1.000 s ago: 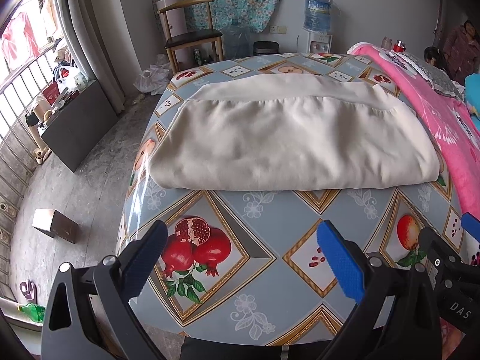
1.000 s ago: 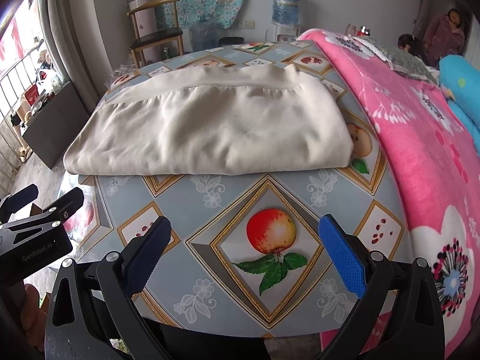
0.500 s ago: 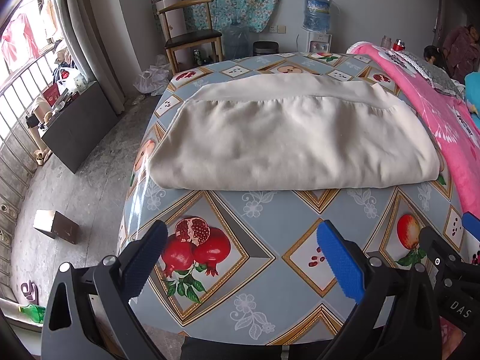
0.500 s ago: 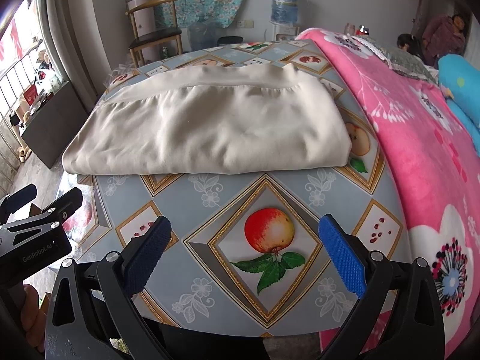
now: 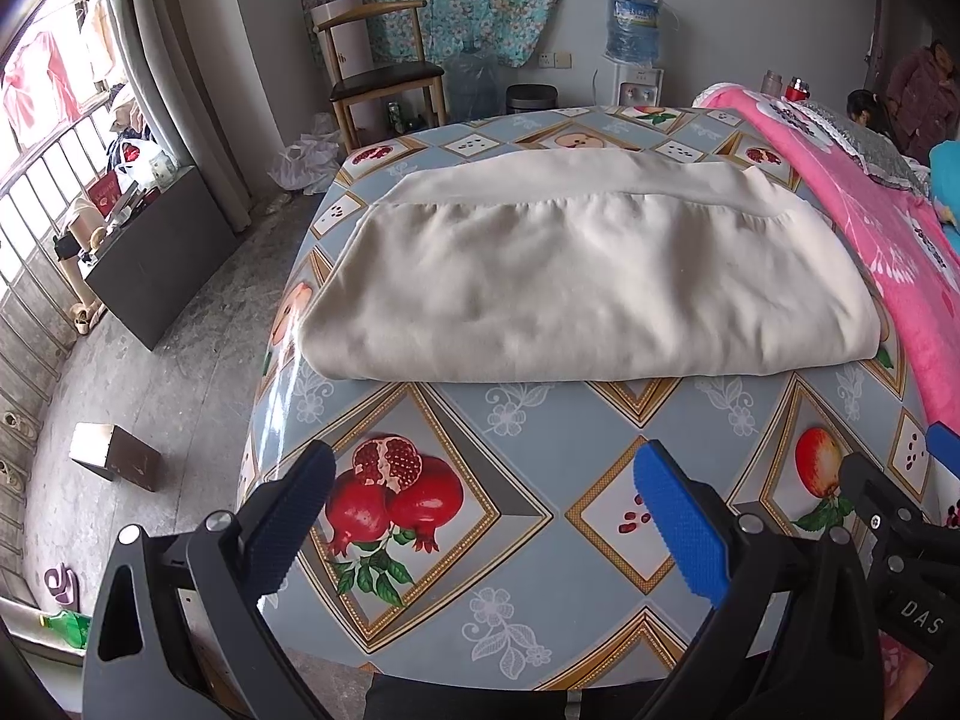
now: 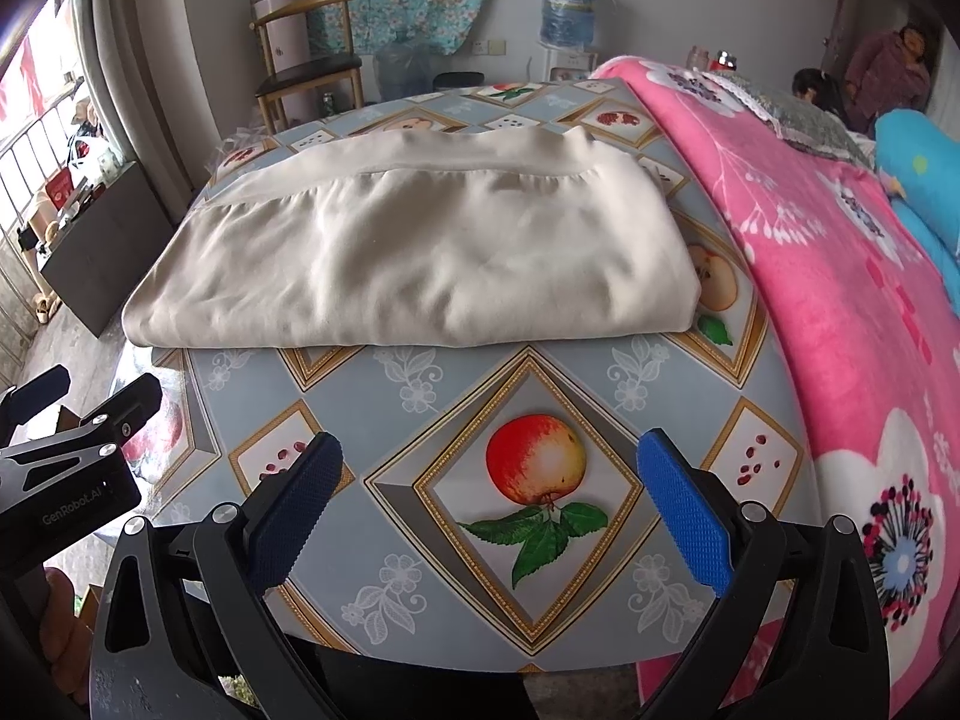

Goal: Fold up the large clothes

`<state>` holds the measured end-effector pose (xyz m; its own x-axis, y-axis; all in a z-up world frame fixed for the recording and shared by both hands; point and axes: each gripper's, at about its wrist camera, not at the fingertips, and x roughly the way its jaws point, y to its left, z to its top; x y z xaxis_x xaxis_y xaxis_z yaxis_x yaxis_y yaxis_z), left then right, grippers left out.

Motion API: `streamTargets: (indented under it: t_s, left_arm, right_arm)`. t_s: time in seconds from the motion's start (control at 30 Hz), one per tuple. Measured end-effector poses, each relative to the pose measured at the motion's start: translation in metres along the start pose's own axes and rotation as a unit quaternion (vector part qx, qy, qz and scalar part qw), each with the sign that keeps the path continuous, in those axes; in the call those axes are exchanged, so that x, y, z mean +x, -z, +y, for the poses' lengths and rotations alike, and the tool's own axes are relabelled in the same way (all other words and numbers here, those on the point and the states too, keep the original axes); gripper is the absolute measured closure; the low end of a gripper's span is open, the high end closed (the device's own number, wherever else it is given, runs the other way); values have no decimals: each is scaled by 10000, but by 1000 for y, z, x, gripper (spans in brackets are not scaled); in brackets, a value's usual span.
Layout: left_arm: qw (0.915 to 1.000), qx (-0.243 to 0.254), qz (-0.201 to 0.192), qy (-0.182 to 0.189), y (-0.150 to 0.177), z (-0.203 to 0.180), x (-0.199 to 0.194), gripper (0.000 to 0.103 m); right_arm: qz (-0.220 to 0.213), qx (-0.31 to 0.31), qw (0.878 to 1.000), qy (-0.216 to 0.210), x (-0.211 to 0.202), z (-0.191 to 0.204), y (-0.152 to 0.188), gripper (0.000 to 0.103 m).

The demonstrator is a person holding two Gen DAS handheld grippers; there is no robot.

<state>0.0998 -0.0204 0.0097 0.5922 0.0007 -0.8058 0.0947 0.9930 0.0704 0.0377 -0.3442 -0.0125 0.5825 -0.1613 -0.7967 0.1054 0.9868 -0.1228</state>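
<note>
A cream garment (image 5: 576,276) lies folded into a flat rectangle on the far half of the table (image 5: 516,540), which has a grey-blue fruit-print cover. It also shows in the right wrist view (image 6: 420,252). My left gripper (image 5: 480,516) is open and empty above the table's near edge, well short of the garment. My right gripper (image 6: 489,510) is open and empty beside it, over an apple print. The right gripper's body shows at the left view's right edge (image 5: 900,540), and the left gripper's body at the right view's left edge (image 6: 66,450).
A pink flowered blanket (image 6: 840,276) covers a bed against the table's right side. A wooden chair (image 5: 384,78), a water dispenser (image 5: 630,42) and a dark low cabinet (image 5: 156,252) stand beyond the table and to its left. Two people (image 6: 864,90) sit at the far right.
</note>
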Motion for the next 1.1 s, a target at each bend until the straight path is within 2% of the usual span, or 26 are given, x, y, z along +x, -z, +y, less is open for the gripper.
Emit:
streamTargets:
  t_s: [1.1]
  left_arm:
    - [10000, 20, -5, -5, 0, -2, -2, 5]
  right_arm:
    - [3, 0, 10000, 17, 0, 0, 0, 7]
